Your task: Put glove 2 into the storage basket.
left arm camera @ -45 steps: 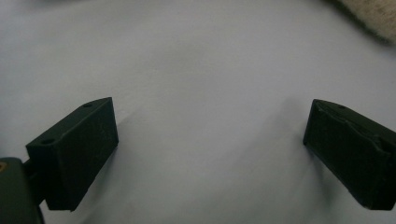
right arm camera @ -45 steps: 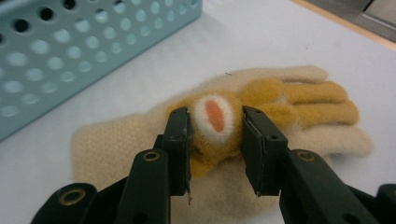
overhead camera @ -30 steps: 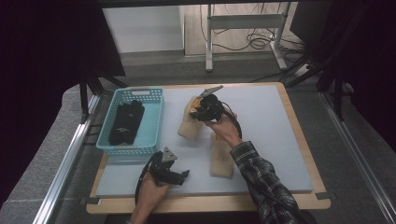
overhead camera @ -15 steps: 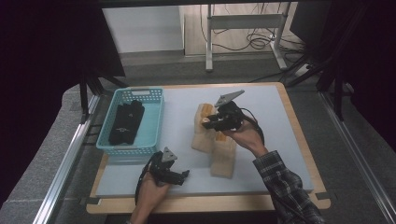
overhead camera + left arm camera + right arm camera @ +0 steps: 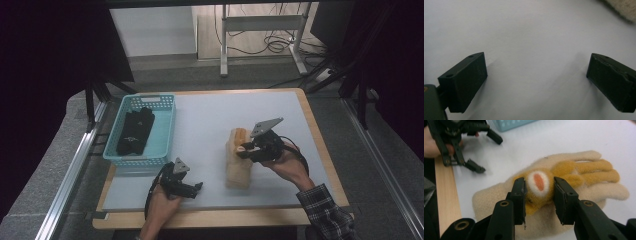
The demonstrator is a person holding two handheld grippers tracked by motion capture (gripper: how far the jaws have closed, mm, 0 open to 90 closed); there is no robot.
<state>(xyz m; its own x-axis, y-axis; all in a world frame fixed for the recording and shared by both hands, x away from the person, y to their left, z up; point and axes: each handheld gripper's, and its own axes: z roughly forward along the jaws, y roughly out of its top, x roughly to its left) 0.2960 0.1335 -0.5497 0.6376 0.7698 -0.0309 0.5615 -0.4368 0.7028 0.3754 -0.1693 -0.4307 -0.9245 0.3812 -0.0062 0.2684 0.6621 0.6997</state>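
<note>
1. Since a second ago, my right claw (image 5: 246,150) has carried the yellow glove (image 5: 564,173) from the far middle of the mat, near the basket, over to the right and nearer to me; my left claw (image 5: 192,188) has stayed put.
2. That right claw is clamped on the yellow glove, its two black jaws pressing a bunched fold with a white-ringed orange spot.
3. Held this way, the yellow glove sits on top of the cream glove (image 5: 499,195), its fingers pointing away along the cream glove's fingers.
4. Lying flat on the pale grey mat (image 5: 210,120), the cream glove is right of the mat's middle, towards my edge of the table.
5. My left claw rests low on the mat near the front wooden edge (image 5: 220,217), jaws wide apart with nothing between them.
6. From my left claw's own view, a fuzzy cream edge (image 5: 621,10) of the glove shows in the far right corner, well apart from the jaws.
7. At the mat's left side stands a blue basket (image 5: 165,131) with a pair of black gloves (image 5: 134,131) inside.
</note>
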